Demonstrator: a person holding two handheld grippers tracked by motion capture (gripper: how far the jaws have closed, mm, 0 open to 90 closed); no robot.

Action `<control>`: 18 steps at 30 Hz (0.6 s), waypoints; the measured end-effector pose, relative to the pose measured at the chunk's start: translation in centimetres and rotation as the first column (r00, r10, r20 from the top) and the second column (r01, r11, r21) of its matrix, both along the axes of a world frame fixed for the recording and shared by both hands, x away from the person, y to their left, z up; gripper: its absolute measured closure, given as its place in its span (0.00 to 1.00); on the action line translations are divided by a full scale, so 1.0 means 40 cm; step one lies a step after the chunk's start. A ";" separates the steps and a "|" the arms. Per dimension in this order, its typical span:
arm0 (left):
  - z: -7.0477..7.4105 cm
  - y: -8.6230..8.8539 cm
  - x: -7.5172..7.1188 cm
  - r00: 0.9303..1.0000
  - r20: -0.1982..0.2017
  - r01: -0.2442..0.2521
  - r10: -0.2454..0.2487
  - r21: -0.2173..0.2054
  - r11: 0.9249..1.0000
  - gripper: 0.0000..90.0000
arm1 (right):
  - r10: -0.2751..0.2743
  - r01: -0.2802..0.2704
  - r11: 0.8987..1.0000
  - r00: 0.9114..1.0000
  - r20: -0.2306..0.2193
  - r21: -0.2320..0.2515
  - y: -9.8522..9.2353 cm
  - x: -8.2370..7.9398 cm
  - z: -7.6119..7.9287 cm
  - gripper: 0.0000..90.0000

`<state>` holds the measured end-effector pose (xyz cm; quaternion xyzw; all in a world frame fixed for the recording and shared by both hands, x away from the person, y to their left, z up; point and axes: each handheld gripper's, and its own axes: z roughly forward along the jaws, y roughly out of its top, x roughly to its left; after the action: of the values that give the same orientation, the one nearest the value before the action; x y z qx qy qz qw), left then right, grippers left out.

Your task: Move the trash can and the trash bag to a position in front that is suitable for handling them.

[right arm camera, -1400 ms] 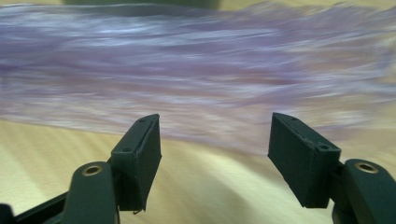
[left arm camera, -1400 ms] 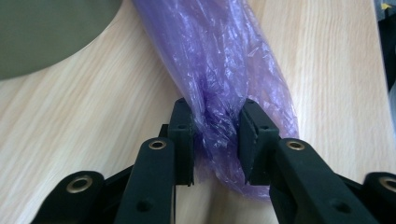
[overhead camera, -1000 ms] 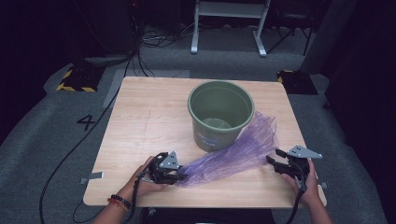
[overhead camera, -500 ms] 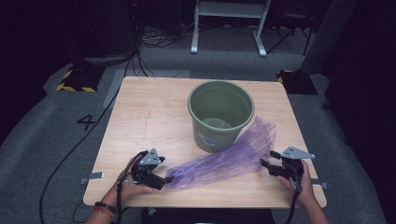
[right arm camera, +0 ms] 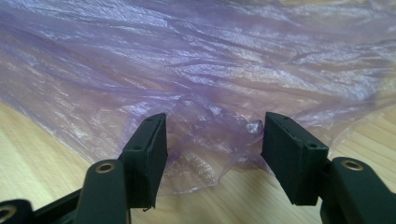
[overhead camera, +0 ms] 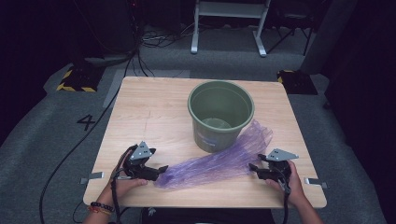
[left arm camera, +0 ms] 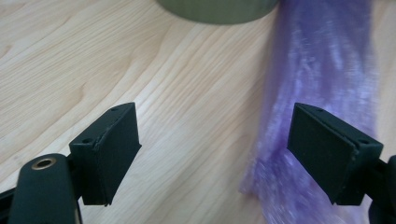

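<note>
A: We saw the purple plastic bag lying flat on the desk, stretched from near the left gripper across to the right gripper, passing just in front of the green bucket.

B: Left fingers? We noted them spread wide, having just been opening, with bare wood between them and the bag's end beside the right-hand finger in the left gripper view. Whether it touched that finger, we couldn't tell.

A: Agreed, nothing gripped. Right fingers were apart too, having just opened a little, with a crumpled edge of the bag between them but not pinched.

B: Bucket stood upright, mid-desk, touching the bag's far side as far as we could tell.
</note>
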<state>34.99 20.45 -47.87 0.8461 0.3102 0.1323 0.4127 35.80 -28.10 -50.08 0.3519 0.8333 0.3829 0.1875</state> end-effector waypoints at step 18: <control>-0.058 0.025 0.032 0.996 -0.061 -0.055 0.060 0.080 0.995 0.21 | 0.124 -0.125 0.991 0.992 0.039 0.038 0.005 -0.051 0.040 0.35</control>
<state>36.27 21.47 -50.17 0.8562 0.3420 0.1293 0.3650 33.76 -27.91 -48.50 0.2959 0.8421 0.4170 0.1713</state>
